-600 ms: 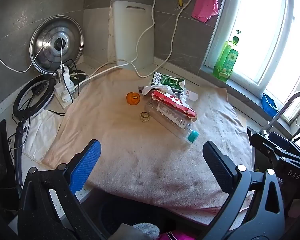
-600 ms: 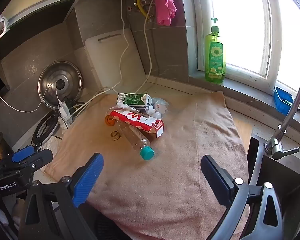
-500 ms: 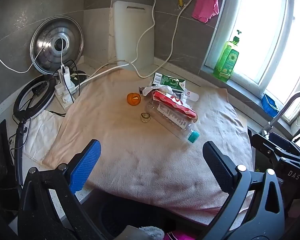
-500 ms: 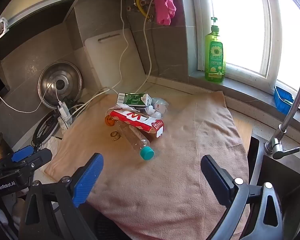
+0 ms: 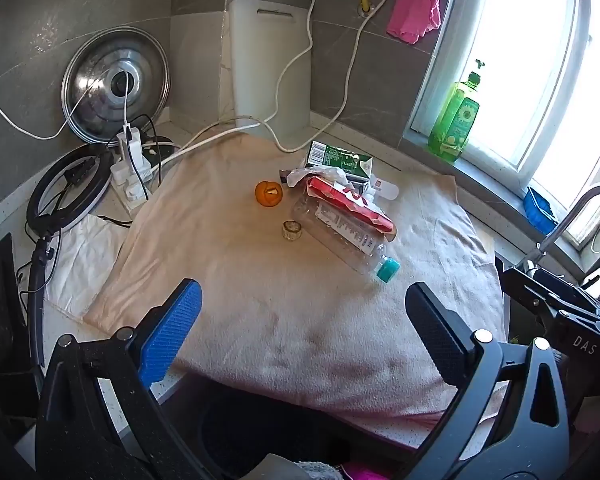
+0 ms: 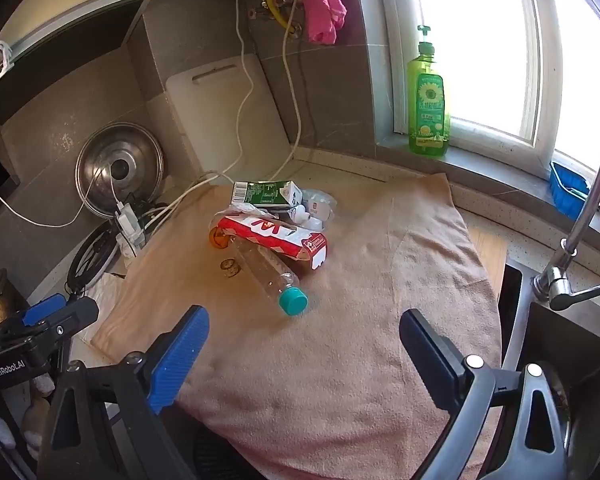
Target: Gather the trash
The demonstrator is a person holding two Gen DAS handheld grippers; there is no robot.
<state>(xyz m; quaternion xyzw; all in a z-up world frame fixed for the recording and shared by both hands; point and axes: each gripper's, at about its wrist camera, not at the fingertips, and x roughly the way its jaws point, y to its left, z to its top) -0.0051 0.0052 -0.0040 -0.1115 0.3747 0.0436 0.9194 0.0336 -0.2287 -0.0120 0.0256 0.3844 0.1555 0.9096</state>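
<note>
Trash is sitting in one heap on the beige towel [image 5: 260, 300] spread over the table, and through the left wrist camera I am looking down at it along the left hand-held gripper [image 5: 304, 322]. Its jaws are standing wide apart with nothing between them, hanging near the towel's front edge, well apart from the heap. I am seeing a clear plastic bottle [image 5: 340, 236] lying on its side, teal cap towards me, with a red packet [image 5: 348, 204] resting across it and a green carton [image 5: 338, 160] behind. An orange cap [image 5: 268, 193] and a small clear ring [image 5: 292, 231] are lying just beside the bottle.

Through the right wrist camera I am getting the same heap from the sink side. The right hand-held gripper [image 6: 302, 342] is also gaping wide and carrying nothing. The bottle's cap end is pointing at me here, near the jaws but not between them, so I am judging the bottle the easiest first pick. The other gripper's body is showing at the left edge, held back, probably to leave the approach free. No bin is showing in either view.
</note>
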